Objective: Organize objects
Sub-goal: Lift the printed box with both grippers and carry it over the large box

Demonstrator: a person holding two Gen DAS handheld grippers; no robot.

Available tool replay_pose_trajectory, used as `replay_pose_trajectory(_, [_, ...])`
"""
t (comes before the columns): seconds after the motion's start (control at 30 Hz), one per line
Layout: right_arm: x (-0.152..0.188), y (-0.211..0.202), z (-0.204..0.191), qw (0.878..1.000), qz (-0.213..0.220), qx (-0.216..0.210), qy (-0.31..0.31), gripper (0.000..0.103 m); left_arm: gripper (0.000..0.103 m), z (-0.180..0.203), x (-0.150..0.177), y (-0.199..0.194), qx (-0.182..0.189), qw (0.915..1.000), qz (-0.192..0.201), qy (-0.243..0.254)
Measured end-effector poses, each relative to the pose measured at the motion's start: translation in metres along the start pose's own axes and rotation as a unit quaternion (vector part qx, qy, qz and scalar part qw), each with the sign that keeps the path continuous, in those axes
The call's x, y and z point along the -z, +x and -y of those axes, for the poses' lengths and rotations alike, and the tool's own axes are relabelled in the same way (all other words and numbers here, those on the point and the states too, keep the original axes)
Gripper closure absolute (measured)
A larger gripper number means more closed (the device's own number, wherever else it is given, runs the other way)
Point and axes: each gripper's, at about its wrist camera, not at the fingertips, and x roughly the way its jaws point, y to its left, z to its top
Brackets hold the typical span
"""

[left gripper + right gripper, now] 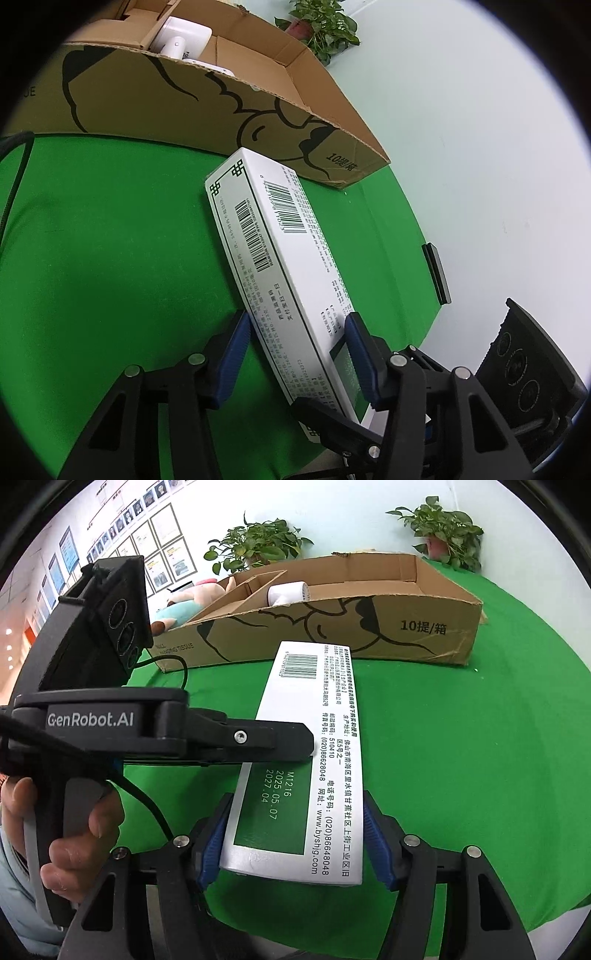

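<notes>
A long white carton with barcodes and green print is held above the green table, pointing toward the cardboard box. My left gripper is shut on the carton's sides near its lower end. My right gripper is shut on the same carton at its near end, blue pads against both long edges. The left gripper's body shows in the right wrist view, clamping the carton from the left. The open cardboard box holds a white hair dryer, and both show in the left wrist view.
The green cloth covers a round table. Potted plants stand behind the box, and a plush toy lies at its left. A black cable runs along the cloth. A small black object lies beyond the table's right edge.
</notes>
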Motion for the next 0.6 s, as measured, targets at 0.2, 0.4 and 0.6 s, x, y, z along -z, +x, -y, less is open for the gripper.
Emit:
replay_pose_trajectory(0.2, [-0.002,0.000,-0.003,1.000,0.003,0.003,-0.009,0.042,0.055,0.010,0.004,-0.006,-0.010,0.9998,0.012,0.016])
replay_pose_trajectory(0.4, [-0.007,-0.010,-0.010,0.999,0.032,0.008,-0.016,0.043,0.057,0.029,0.004,-0.024,-0.021,0.9982,0.039,0.042])
replay_pose_trajectory(0.6, [-0.027,-0.031,-0.020,0.996,0.082,0.006,-0.020,0.043,0.057,0.056,-0.005,-0.053,-0.032,0.9924,0.085,0.084])
